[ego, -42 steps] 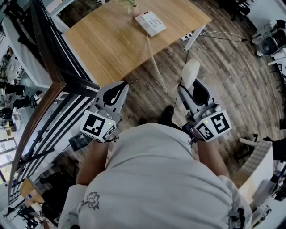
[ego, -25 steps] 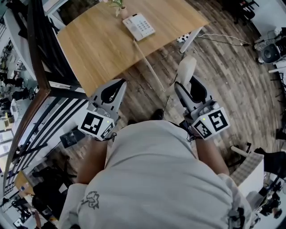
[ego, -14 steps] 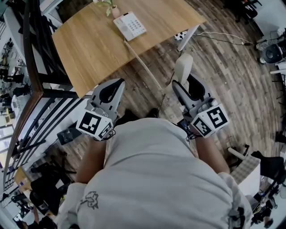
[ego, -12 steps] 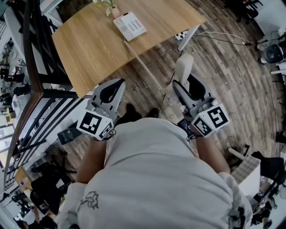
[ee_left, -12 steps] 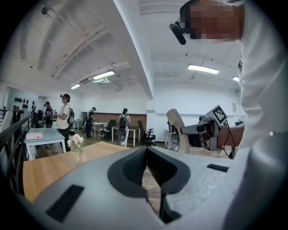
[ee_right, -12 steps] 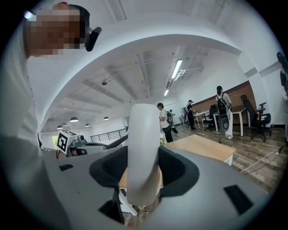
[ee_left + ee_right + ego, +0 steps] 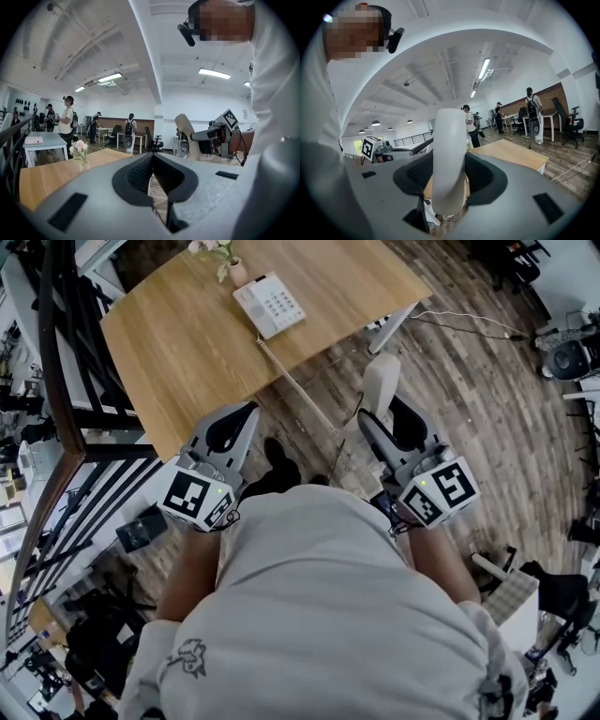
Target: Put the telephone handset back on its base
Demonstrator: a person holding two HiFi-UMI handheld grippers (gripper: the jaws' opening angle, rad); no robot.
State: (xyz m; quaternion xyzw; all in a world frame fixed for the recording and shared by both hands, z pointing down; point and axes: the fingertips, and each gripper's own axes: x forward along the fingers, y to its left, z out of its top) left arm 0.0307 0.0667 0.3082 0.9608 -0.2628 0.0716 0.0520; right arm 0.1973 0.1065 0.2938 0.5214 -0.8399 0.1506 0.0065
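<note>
A white telephone base (image 7: 270, 305) with a keypad lies on the wooden table (image 7: 187, 334) at the top of the head view. Its coiled cord (image 7: 298, 390) runs down off the table edge toward my right side. My right gripper (image 7: 375, 413) is shut on the white handset (image 7: 379, 385), which stands upright between the jaws (image 7: 449, 159), held over the floor short of the table. My left gripper (image 7: 246, 414) hangs beside the table's near edge, shut with nothing in it (image 7: 152, 161).
A small vase of pink flowers (image 7: 228, 263) stands just left of the telephone base. A dark railing (image 7: 66, 427) runs along the left. Wood floor with cables (image 7: 469, 324) lies to the right. Several people stand far off (image 7: 65, 119).
The table and telephone base have shifted leftward and closer in the head view as I step forward. Both grippers keep their hold and pose.
</note>
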